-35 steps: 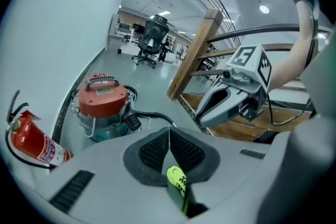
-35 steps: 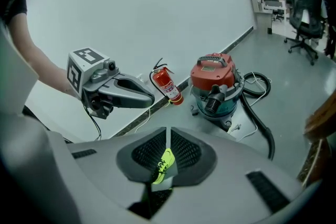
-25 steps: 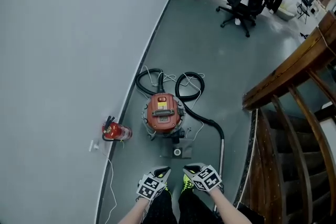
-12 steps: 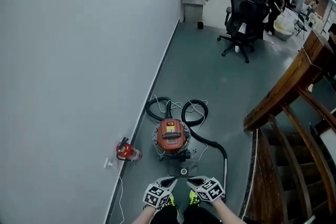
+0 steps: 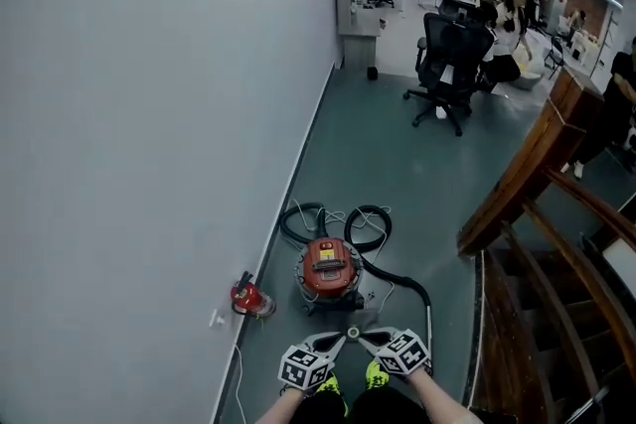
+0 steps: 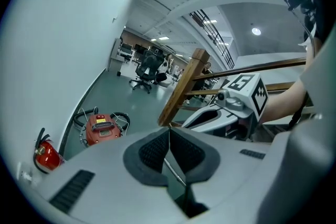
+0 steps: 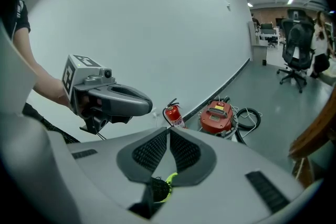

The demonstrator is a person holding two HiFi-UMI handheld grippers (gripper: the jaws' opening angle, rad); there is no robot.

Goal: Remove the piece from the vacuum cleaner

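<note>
Red vacuum cleaner [image 5: 329, 266] sits on the grey floor [image 5: 397, 174] just ahead of both grippers, untouched. The left gripper [image 5: 341, 340] has its jaws pressed together, empty. The right gripper [image 5: 363, 337] beside it is closing its jaws on nothing. A fire extinguisher [image 5: 250, 297] stands left of the left gripper.

I see a grey floor [image 5: 397, 154] running from the bottom of the head view up to the top centre. Low in the middle, the red vacuum cleaner [image 5: 329, 265] stands on it, with its black hose [image 5: 369, 216] coiled just behind and trailing off to the lower right into a metal wand [image 5: 429, 338]. A red fire extinguisher [image 5: 248, 297] lies left of the vacuum by the wall [image 5: 149, 134], and a black office chair [image 5: 449, 65] stands well apart at the upper right.
</note>
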